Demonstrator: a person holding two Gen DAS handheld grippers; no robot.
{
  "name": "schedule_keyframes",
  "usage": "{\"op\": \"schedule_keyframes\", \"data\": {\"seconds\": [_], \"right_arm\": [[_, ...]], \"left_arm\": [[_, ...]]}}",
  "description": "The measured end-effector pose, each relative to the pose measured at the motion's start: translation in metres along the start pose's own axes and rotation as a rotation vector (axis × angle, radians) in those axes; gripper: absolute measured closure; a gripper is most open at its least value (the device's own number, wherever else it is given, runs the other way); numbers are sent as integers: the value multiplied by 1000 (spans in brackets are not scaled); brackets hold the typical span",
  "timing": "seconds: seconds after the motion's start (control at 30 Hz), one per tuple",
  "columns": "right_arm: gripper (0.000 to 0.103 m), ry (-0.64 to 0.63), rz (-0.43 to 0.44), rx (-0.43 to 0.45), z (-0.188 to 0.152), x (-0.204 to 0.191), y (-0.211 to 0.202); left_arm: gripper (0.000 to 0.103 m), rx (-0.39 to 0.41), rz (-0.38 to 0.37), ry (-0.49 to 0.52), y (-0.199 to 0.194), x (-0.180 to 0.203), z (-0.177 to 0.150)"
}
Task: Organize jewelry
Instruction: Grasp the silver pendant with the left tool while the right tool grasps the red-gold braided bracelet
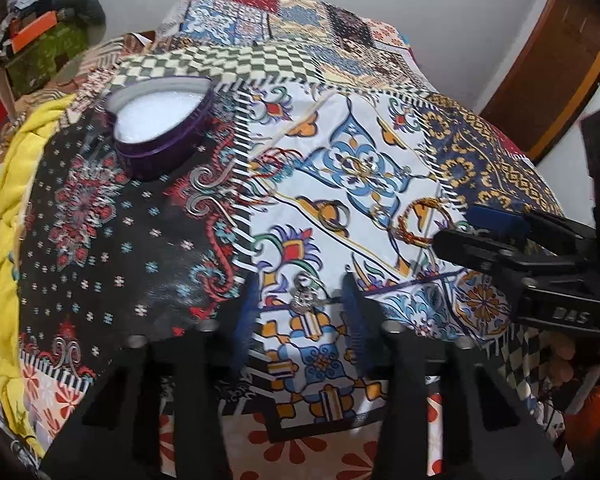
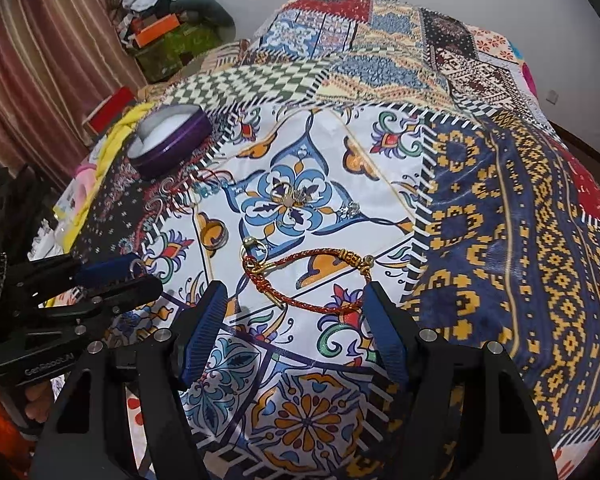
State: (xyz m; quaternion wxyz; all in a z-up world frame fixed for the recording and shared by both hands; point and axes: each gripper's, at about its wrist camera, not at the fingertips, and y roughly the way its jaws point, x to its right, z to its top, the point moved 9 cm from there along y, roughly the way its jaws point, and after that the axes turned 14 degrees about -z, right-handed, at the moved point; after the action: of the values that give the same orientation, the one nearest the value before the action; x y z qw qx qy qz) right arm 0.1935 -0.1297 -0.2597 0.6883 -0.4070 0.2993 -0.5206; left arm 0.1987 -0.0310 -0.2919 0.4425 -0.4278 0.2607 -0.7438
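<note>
Red braided bracelet lies flat on the quilt, between and just ahead of the right gripper's spread jaws, untouched; in the left view we see it at 3 o'clock, just beside that gripper's tip. A small silver piece rests between the left gripper's parted jaws, which sit wide and grip nothing that we can confirm; whether a pad touches it we cannot tell. Gold ring at 10 o'clock of the bracelet; a pale pendant at 12; red thread beyond, near the tin. Heart-shaped purple tin, lid off, white lining showing, stands at 10 o'clock, well apart from all pieces. Risks, as we judge them: the soft quilt may be pinched with the thin cord; the bracelet's loose clasp end may snag the small gold clasp touching it and drag it along; the busy print hides small items, inviting a missed grasp.
</note>
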Motion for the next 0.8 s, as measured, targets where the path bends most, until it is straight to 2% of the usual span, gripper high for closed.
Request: {"op": "schedule_keyframes", "data": {"seconds": [0.13,0.23,0.37,0.57,0.8], "right_arm": [[36,-23,-19,-17,0,-2,5],[37,-32,-28,-16,2,-4,3],[37,-26,-21,19,11,-4,-9],[37,-39,-39,-67,1,-3,14],[37,-60,-39,-89,0,-7,28]], "left_arm": [[73,-1,-10,9,3,3,-2],[85,-7,-19,12,5,4,-2],[85,5,-32,8,2,4,-3],[90,30,-34,-8,-6,-1,-3],[90,45,-46,-25,-9,-4,-3]]}}
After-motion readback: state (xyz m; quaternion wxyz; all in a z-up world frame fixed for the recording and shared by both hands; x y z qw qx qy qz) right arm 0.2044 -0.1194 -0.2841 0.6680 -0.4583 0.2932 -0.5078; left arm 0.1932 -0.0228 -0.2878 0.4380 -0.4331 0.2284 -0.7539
